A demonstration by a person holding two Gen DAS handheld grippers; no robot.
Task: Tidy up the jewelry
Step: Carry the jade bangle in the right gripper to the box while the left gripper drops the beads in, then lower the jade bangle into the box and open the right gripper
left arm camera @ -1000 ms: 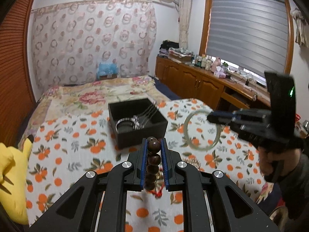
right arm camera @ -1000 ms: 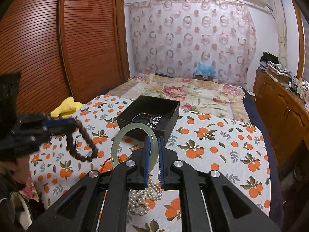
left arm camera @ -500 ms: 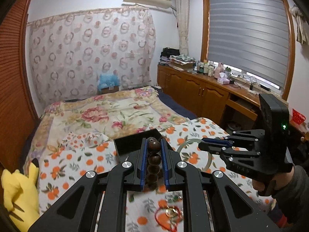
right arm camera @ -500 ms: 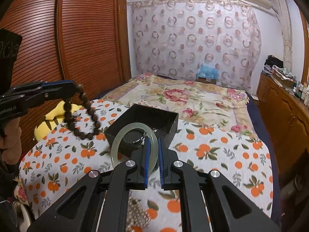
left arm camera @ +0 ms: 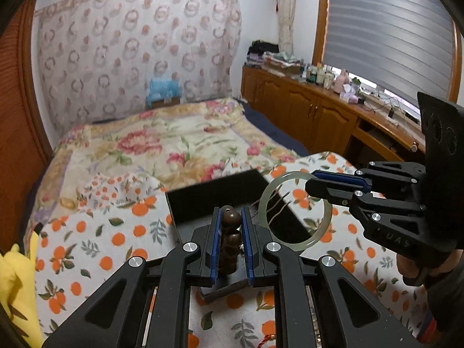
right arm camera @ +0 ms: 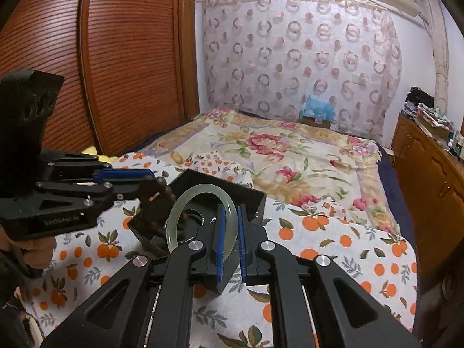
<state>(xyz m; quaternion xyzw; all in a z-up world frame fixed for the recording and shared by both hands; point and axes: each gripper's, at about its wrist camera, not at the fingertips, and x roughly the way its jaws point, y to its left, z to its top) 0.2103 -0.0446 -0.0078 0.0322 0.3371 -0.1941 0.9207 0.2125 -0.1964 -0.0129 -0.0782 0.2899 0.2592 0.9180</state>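
Observation:
A black open jewelry box (left arm camera: 203, 200) (right arm camera: 246, 194) sits on the orange-print cloth (left arm camera: 87, 246) on the bed. My left gripper (left arm camera: 231, 217) is shut on a brown wooden bead bracelet (left arm camera: 230, 232) and holds it over the box; it also shows in the right wrist view (right arm camera: 142, 178) with the beads (right arm camera: 166, 192) hanging into the box. My right gripper (right arm camera: 231, 214) is shut on a pale green jade bangle (right arm camera: 188, 203) just above the box; it shows in the left wrist view (left arm camera: 311, 178) with the bangle (left arm camera: 266, 203). Silver chains (right arm camera: 190, 233) lie inside the box.
A yellow plush toy (left arm camera: 14, 284) lies at the cloth's left edge. A floral quilt (right arm camera: 290, 148) covers the far bed. Wooden cabinets (left arm camera: 304, 110) run along the right, a slatted wooden wardrobe (right arm camera: 116, 58) along the left.
Both grippers have moved forward and down to the box. The beads and the bangle now hang right over its opening, closer together than before.

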